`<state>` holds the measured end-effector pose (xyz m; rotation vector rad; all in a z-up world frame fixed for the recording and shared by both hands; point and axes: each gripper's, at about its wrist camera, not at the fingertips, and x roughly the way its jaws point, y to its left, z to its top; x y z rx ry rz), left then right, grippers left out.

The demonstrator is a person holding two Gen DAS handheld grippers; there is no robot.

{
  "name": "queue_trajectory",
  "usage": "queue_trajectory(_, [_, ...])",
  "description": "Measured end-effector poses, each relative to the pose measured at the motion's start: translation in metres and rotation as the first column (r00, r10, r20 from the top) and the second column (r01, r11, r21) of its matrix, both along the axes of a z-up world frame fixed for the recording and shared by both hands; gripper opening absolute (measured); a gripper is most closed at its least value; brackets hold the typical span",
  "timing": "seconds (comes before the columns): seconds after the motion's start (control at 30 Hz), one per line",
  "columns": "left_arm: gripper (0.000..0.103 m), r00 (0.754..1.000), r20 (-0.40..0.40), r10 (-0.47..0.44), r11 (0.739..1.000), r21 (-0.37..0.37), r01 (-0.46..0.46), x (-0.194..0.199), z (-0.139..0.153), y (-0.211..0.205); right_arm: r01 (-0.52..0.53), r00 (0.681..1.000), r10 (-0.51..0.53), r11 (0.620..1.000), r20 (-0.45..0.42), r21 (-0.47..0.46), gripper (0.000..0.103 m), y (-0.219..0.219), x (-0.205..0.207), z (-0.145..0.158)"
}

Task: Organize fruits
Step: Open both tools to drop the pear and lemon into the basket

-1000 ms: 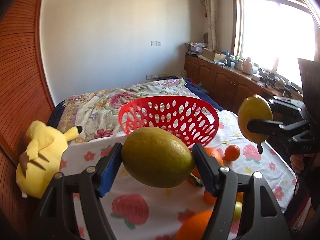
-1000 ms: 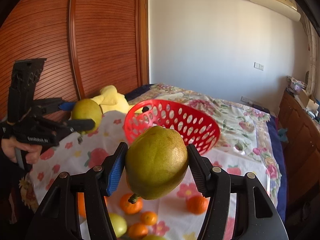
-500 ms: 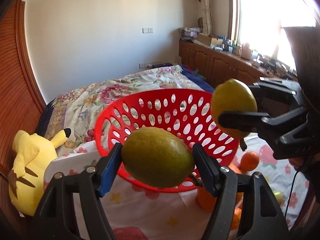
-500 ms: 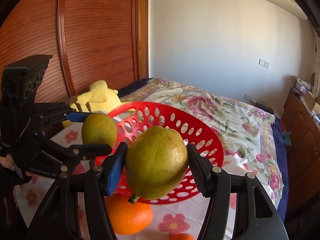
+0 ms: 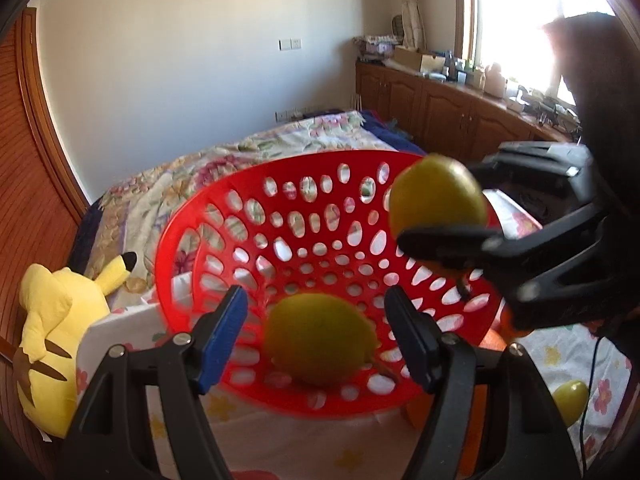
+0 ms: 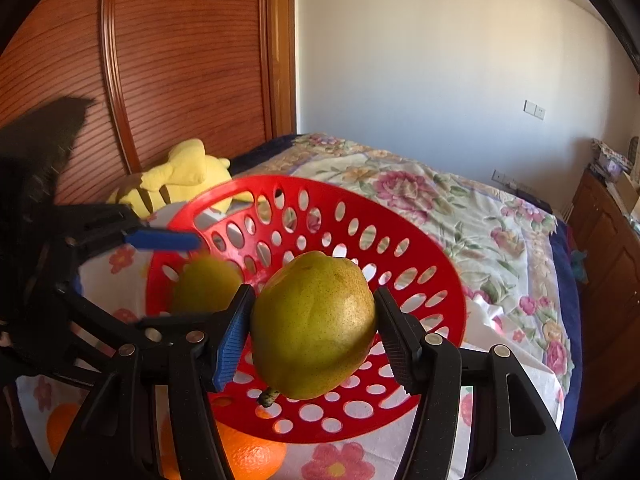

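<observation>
While the right gripper (image 6: 314, 298) clamps a speckled yellow-green pear (image 6: 314, 328), both fingers (image 6: 234, 336) press on its flanks, blue pad on one side, black pad on the other. The pear sits approx. centred btwn the pads, stem end down, bulging past them above and below. It hangs over the near half of the red basket (image 6: 404, 216), w/ the basket's perforated wall behind it; it's clear of the basket floor.

In the left wrist view the left gripper (image 5: 315, 300) has its fingers (image 5: 224, 328) spread. A 2nd yellow-green fruit (image 5: 320, 340) lies btwn them but w/ a visible gap on each side, so neither pad touches it. It's blurred, and is seen against the basket's holed bottom, low inside the bowl. Whether it rests on the floor or is just above it, can't tell. The right wrist view shows the same fruit below the left gripper's upper blue pad, apart from it, inside the basket's left side.

Basket stands tilted on a floral cloth (image 6: 120, 260). An orange (image 6: 252, 456) lies beneath its near rim. A yellow plush toy (image 5: 56, 320) sits beside the cloth's far-left edge.
</observation>
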<state>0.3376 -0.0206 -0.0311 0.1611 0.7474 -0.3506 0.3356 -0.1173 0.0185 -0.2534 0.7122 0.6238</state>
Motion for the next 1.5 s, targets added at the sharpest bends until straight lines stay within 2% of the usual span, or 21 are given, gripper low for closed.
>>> queue_trajectory(0.17, [0.071, 1.000, 0.010, -0.002, 1.000, 0.004, 0.002, -0.002, 0.002, 0.002, -0.011, 1.000, 0.011, 1.000, -0.018, -0.022, 0.062, 0.003, 0.004, -0.008])
queue_trajectory(0.47, [0.071, 0.999, 0.024, 0.043, 0.998, -0.043, -0.042, -0.018, 0.005, 0.027, -0.019, 0.998, 0.017, 0.999, -0.052, -0.044, 0.062, 0.011, 0.011, -0.019])
queue_trajectory(0.7, [0.071, 0.997, 0.035, 0.065, 0.995, -0.078, -0.062, -0.036, 0.008, 0.048, -0.081, 0.992, 0.076, 0.996, -0.104, -0.044, 0.062, 0.025, 0.011, -0.023])
queue_trajectory(1.07, [0.071, 0.995, 0.029, 0.091, 0.989, -0.120, -0.087, -0.056, -0.002, 0.063, -0.072, 0.992, 0.062, 0.993, -0.109, -0.095, 0.062, 0.035, 0.009, -0.029])
queue_trajectory(1.17, [0.071, 0.996, 0.027, 0.090, 0.989, -0.123, -0.086, -0.060, -0.003, 0.064, -0.068, 0.993, 0.060, 0.995, -0.100, -0.073, 0.063, 0.032, 0.006, -0.026])
queue_trajectory(1.23, [0.071, 0.996, 0.029, 0.088, 0.989, -0.124, -0.084, -0.063, -0.003, 0.064, -0.062, 0.994, 0.058, 0.997, -0.096, -0.045, 0.068, 0.028, 0.005, -0.020])
queue_trajectory(1.5, [0.071, 0.996, 0.039, 0.086, 0.986, -0.146, -0.079, -0.082, 0.003, 0.059, -0.037, 0.997, 0.037, 0.999, -0.065, 0.007, 0.067, 0.012, -0.011, 0.002])
